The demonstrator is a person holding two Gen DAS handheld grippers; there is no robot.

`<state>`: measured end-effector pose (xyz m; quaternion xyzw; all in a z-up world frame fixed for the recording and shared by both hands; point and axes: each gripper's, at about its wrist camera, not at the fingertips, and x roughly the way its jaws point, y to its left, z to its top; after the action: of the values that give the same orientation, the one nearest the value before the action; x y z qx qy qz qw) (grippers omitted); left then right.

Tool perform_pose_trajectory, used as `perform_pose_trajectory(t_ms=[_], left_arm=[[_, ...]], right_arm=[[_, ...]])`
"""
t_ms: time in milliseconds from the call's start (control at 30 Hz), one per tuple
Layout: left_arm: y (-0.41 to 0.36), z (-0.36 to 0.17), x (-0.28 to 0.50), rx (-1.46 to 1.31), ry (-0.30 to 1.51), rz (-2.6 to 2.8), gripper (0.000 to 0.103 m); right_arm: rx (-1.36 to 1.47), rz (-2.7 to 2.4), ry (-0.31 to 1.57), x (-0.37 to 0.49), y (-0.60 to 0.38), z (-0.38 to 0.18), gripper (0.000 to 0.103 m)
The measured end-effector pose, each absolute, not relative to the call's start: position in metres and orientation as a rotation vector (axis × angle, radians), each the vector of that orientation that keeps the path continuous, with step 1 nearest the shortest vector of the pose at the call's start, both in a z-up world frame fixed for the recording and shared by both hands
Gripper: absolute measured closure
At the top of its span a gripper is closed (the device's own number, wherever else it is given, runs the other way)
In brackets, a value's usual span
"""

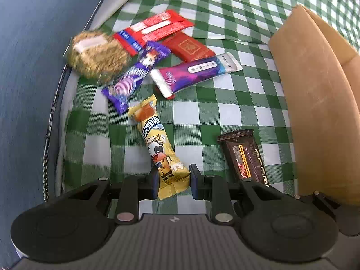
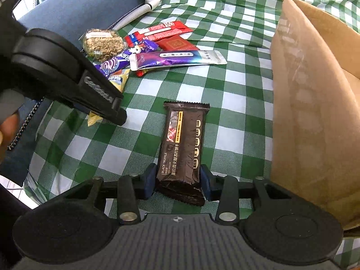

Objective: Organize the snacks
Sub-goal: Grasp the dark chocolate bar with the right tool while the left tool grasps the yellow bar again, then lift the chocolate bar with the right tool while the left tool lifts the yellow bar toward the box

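My left gripper (image 1: 172, 183) is shut on the near end of a yellow cow-print snack bar (image 1: 155, 144) lying on the green checked cloth (image 1: 198, 112). My right gripper (image 2: 177, 181) is shut on the near end of a dark brown truffle-ham cracker pack (image 2: 183, 148), which also shows in the left wrist view (image 1: 244, 155). The left gripper's body (image 2: 67, 76) shows at the left of the right wrist view, covering most of the yellow bar.
A pile lies further back: a round seed cake (image 1: 97, 54), a purple lollipop wrapper (image 1: 135, 74), a purple-white sachet (image 1: 195, 72), and red packets (image 1: 155, 30). An open cardboard box (image 1: 315, 94) stands on the right. A blue chair (image 1: 29, 56) borders the left.
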<state>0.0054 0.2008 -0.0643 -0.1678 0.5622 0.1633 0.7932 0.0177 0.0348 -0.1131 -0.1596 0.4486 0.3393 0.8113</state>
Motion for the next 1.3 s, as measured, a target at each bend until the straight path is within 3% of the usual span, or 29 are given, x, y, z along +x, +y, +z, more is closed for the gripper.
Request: perform_pose_trajectory(t_ms=[400,533,800,1100,1300], left_arm=[[0.181,-0.082,0.007,-0.309,1.257,0.369,0.068],[0.183,-0.078,0.005,-0.325,1.225,0.375,0.074],[0.19,-0.03,-0.019,-0.425,0.96,0.394,0.076],[0.162,0.046,-0.037,-0.37,0.668,0.35,0.076],[0.131,0.048,-0.037,-0.347,0.538,0.327,0.076]], right_arm=[[-0.367,0.735,0.99,0.018,0.033,-0.118,0.06],[-0.378,0.741,0.975,0.017,0.033,-0.117,0.061],[-0.318,0.761,0.89,0.015,0.025,-0.083,0.061],[-0.256,0.797,0.649,0.017,-0.016,0.009,0.061],[-0.194,0.751,0.511,0.033,-0.069,0.026,0.061]])
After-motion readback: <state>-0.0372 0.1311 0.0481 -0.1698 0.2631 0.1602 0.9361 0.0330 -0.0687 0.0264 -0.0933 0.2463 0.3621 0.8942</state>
